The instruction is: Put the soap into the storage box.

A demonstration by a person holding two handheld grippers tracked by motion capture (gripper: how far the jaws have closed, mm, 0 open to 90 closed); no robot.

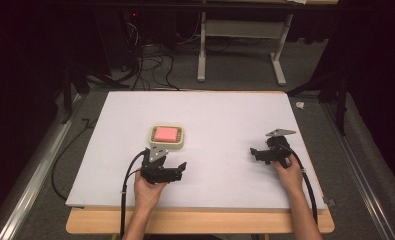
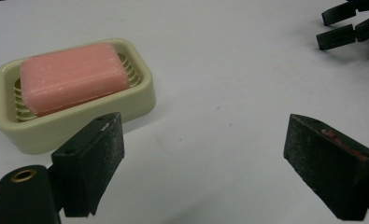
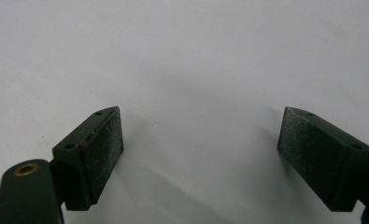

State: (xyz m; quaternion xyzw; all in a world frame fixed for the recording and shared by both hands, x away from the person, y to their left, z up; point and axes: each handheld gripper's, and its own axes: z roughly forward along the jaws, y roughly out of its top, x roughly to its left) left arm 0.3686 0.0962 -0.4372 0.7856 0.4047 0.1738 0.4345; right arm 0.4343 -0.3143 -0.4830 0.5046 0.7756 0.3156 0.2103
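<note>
Soap (image 1: 165,133), pink bar, sits in cream soap dish (image 1: 181,143) on white bench (image 1: 225,115), just ahead of left hand-held gripper (image 1: 177,172) and a bit to its left side. In left gripper view, soap (image 2: 72,77) lies flat on the ribbed floor of the dish (image 2: 135,100), w/ dish's near edge just beyond the left jaw's tip; not touching as far as I can tell. Left hand-held gripper (image 2: 203,154): jaws spread wide, nothing btwn them, only bare bench surface (image 2: 219,60). Its body lies tilted in the left hand (image 1: 149,190), jaws pointing toward the right side of the bench, low over the surface.

Right hand-held gripper (image 1: 256,154): well apart from the dish, far off to the left gripper's right; jaws point toward the bench's middle. In right gripper view, right hand-held gripper (image 3: 201,149) also gapes wide, empty, bench (image 3: 182,56) below and ahead. Right hand (image 1: 290,175) holds it from behind, cable trailing back along the forearm. Seen from the left gripper view, right gripper's jaw tips (image 2: 343,28) show at far upper right, parted.
</note>
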